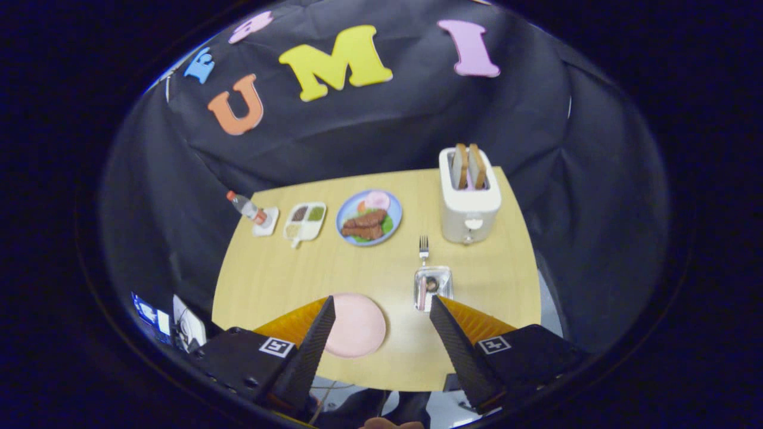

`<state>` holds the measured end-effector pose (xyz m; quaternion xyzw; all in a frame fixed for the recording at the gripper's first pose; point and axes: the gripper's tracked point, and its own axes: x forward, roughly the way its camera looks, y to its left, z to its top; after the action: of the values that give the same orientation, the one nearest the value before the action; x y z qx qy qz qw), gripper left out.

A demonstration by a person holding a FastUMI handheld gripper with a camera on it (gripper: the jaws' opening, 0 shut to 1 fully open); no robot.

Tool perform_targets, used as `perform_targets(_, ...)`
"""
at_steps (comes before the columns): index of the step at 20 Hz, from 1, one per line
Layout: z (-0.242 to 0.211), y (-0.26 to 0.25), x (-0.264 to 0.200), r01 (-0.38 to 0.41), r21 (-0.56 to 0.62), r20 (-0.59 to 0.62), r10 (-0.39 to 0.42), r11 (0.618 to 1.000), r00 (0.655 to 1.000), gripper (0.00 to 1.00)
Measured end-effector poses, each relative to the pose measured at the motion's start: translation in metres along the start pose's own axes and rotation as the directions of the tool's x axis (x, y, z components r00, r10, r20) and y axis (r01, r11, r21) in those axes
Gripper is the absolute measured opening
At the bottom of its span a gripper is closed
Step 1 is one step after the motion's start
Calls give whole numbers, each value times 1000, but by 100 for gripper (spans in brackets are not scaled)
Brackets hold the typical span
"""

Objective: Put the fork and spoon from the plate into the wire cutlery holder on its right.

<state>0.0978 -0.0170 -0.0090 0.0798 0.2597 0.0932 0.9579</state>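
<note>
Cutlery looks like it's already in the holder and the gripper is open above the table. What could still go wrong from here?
The fork stands with its tines sticking out above the wire cutlery holder, which sits just ahead of one finger of the open gripper; a low sideways move could clip the fork or tip the holder. The pink plate lies between the fingers near the table edge, so a dip could nudge it off.
</note>
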Motion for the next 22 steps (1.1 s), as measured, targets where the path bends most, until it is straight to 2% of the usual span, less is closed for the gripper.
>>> perform_targets(2, 17, 7, -24, 3, -14, 208, 0, 1000, 978, 96)
perform_targets(3, 28, 14, -48, 8, -29, 321, 2, 1000, 947, 96)
perform_targets(4, 40, 25, -73, 23, -51, 428, 1, 998, 904, 96)
perform_targets(6, 51, 40, -125, 73, -97, 609, 1, 993, 793, 96)
perform_targets(8, 50, 50, -166, 123, -103, 734, -8, 987, 679, 96)
perform_targets(9, 52, 53, -171, 130, -99, 779, -5, 987, 628, 96)
perform_targets(11, 56, 65, -190, 149, -95, 833, -3, 984, 554, 96)
perform_targets(12, 56, 68, -193, 166, -90, 846, -13, 982, 533, 96)
perform_targets(14, 49, 70, -195, 192, -81, 858, -30, 978, 514, 96)
perform_targets(16, 38, 75, -194, 187, -74, 847, -38, 980, 530, 96)
perform_targets(19, 25, 73, -185, 181, -52, 816, -63, 982, 575, 96)
perform_targets(22, 15, 62, -193, 153, 10, 819, -96, 988, 565, 96)
